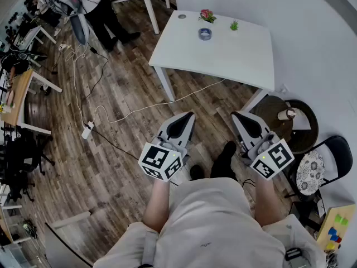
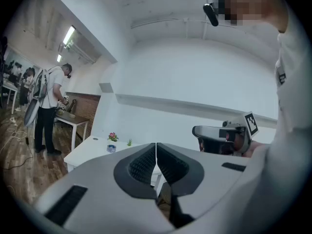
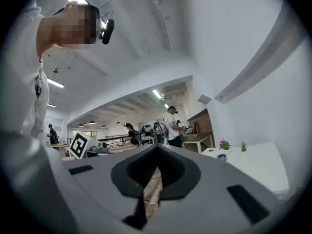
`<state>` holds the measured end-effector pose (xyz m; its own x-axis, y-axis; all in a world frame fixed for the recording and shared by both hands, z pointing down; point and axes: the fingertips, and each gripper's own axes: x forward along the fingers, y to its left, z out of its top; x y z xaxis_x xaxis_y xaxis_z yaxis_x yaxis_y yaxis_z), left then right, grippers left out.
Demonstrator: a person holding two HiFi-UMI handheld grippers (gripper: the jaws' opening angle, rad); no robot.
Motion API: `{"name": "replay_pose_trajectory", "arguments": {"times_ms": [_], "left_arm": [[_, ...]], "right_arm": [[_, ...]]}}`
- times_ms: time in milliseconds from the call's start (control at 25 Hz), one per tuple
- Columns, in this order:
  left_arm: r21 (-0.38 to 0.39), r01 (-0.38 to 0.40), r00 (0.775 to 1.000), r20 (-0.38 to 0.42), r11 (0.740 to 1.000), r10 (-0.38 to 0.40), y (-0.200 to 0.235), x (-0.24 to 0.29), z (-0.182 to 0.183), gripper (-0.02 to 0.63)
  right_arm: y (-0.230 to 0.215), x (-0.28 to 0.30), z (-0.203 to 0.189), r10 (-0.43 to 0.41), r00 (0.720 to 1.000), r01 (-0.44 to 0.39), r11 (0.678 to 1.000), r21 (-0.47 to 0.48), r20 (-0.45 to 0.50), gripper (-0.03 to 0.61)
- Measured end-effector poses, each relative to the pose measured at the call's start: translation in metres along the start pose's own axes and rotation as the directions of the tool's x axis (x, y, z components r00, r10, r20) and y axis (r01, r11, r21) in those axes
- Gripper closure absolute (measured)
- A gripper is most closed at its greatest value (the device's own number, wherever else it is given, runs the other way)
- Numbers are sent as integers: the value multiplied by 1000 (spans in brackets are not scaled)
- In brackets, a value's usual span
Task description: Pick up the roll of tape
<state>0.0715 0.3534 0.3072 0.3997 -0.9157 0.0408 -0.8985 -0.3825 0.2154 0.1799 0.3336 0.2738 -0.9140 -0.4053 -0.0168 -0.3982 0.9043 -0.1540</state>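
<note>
The roll of tape (image 1: 204, 34) is a small bluish ring that lies near the far edge of a white table (image 1: 234, 57), beside a pink flower pot (image 1: 207, 15) and a small green plant (image 1: 234, 24). Both grippers are held level at waist height, well short of the table. My left gripper (image 1: 188, 116) is shut and empty, its jaws meeting in its own view (image 2: 156, 145). My right gripper (image 1: 237, 115) is also shut with nothing in it (image 3: 157, 148). The tape shows far off in both gripper views (image 2: 111, 148) (image 3: 222, 156).
White cables (image 1: 111, 116) and a power strip (image 1: 87, 132) lie on the wooden floor to the left. A round dark side table (image 1: 287, 121) and a black chair (image 1: 329, 161) stand at the right. A person (image 1: 103, 10) stands at another table, far left.
</note>
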Motion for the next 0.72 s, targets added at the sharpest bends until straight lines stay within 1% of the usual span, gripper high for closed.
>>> {"name": "replay_pose_trajectory", "arguments": {"times_ms": [200, 280, 440, 720], "left_arm": [[0, -21, 1000, 9, 1000, 21, 15, -7, 0, 592], [-3, -28, 999, 14, 1000, 29, 21, -10, 0, 592], [-11, -35, 999, 19, 999, 36, 27, -11, -1, 592], [-38, -19, 1000, -12, 999, 18, 24, -6, -15, 592]], "right_arm": [[6, 13, -7, 8, 1000, -9, 1000, -25, -25, 575], [6, 19, -9, 8, 1000, -8, 1000, -7, -28, 575], [4, 27, -11, 2, 1000, -2, 999, 54, 4, 572], [4, 21, -18, -13, 999, 14, 999, 52, -30, 572]]}}
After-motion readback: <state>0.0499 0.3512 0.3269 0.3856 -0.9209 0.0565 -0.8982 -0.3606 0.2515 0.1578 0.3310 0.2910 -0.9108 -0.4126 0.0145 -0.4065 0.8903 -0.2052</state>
